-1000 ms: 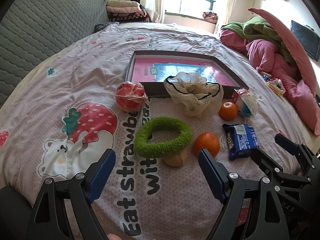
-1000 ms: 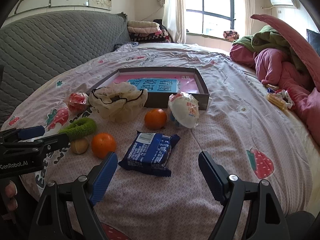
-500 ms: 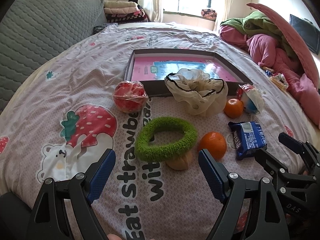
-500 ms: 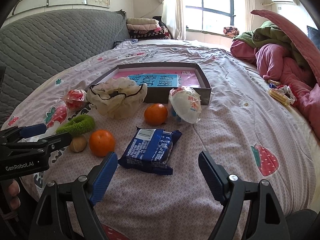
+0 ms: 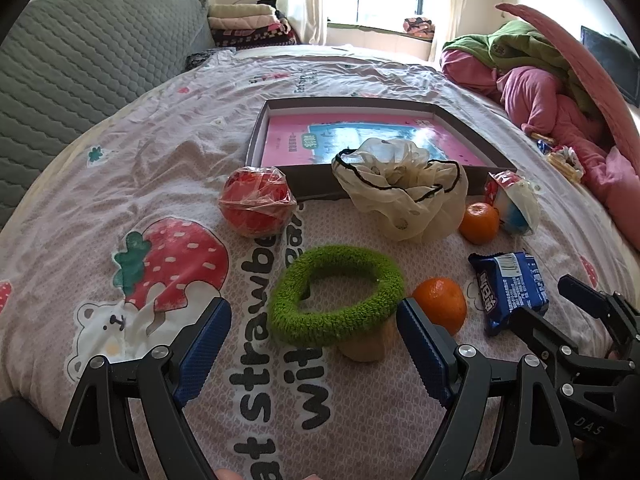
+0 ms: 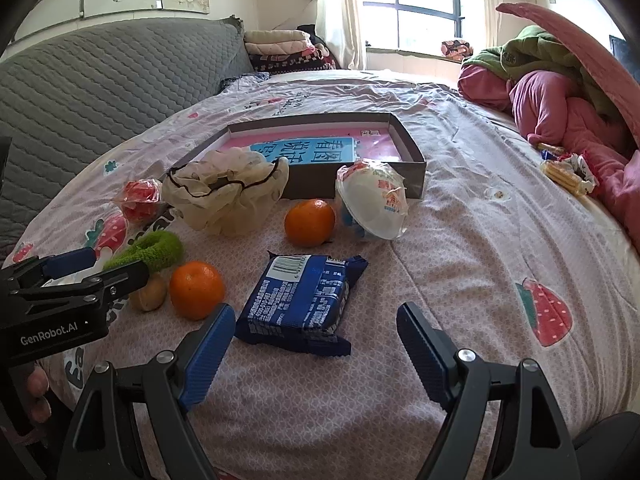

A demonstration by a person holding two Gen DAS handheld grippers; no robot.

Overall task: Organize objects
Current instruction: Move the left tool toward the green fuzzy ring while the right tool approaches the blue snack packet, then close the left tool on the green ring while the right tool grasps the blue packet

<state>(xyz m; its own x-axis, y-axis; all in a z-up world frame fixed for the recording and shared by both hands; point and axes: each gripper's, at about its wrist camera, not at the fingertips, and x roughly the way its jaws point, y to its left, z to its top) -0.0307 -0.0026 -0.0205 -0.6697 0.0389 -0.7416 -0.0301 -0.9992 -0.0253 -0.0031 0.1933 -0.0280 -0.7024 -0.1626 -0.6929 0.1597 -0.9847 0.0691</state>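
My left gripper (image 5: pixel 314 330) hangs with its jaws spread wide and empty over the green fuzzy ring (image 5: pixel 336 294), which lies on the strawberry-print bedsheet (image 5: pixel 120 184) atop a small tan fruit (image 5: pixel 366 346), just beside an orange (image 5: pixel 440 305). My right gripper (image 6: pixel 312 338), likewise parted and holding nothing, frames the blue snack packet (image 6: pixel 302 302); beyond it stand a second orange (image 6: pixel 309 222), a wrapped bowl (image 6: pixel 374 204) and the shallow box (image 6: pixel 414 156).

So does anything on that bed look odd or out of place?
The green fuzzy ring sits tilted, one side propped up on a small brown fruit. The box is empty while everything lies loose on the bedspread.
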